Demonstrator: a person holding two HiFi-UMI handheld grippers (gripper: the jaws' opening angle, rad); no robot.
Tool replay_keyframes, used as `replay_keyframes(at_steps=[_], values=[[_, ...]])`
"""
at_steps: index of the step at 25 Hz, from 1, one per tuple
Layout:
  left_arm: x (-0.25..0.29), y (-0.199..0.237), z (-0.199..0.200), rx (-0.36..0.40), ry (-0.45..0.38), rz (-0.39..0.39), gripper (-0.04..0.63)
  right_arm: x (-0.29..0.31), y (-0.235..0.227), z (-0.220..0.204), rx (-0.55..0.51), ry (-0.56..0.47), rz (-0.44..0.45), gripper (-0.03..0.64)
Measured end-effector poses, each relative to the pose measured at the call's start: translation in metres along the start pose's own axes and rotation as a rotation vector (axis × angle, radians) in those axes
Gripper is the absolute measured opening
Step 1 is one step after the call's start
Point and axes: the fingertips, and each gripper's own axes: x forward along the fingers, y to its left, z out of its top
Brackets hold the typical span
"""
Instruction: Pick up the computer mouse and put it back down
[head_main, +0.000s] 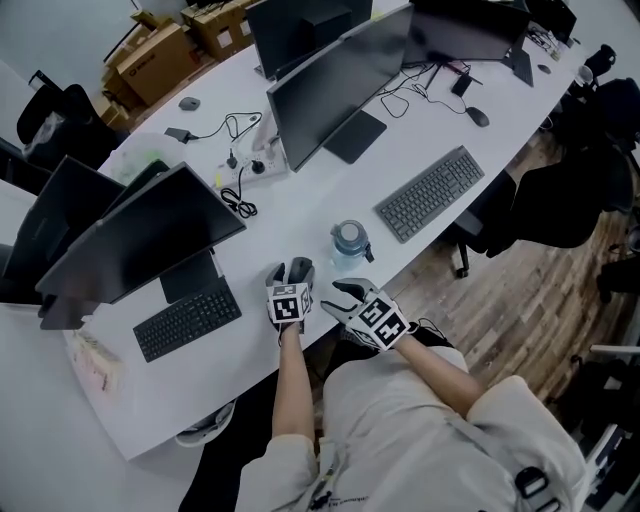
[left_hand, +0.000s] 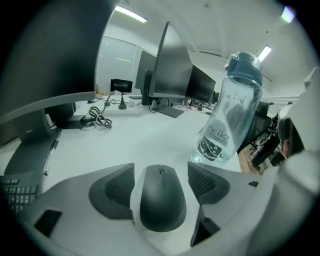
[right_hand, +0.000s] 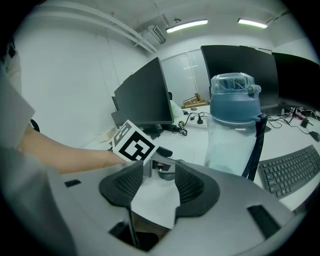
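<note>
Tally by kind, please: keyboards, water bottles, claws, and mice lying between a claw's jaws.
Keyboards: 2 (black keyboard, grey keyboard)
Water bottle: 1
Claws: 2 (left claw, right claw)
Computer mouse between the left claw's open jaws: 1
Total: 6

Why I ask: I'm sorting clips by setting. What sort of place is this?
Probably a shared office: a long white desk carries several monitors and keyboards, with chairs beside it.
</note>
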Motion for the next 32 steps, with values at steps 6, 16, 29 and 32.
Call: replay_keyframes(at_steps=[6, 16, 29, 32], values=[[0.014, -0.002, -0.018, 0.041, 0.089, 0.030, 0.324, 0.000, 0.005, -0.003, 0.002, 0.008, 0.026, 0.206], [0.028, 0.005, -0.035, 0.057, 0.086, 0.101, 0.304, -0.003, -0.001, -0.011, 0.034, -0.003, -0.002, 0.202], [0.032, 0.006, -0.032, 0.065, 0.076, 0.103, 0.302, -0.007, -0.004, -0.017, 0.098, -0.019, 0.004, 0.189], [0.029, 0.003, -0.031, 0.051, 0.080, 0.106, 0.302, -0.004, 0.000, -0.010, 0.087, -0.032, 0.023, 0.189]])
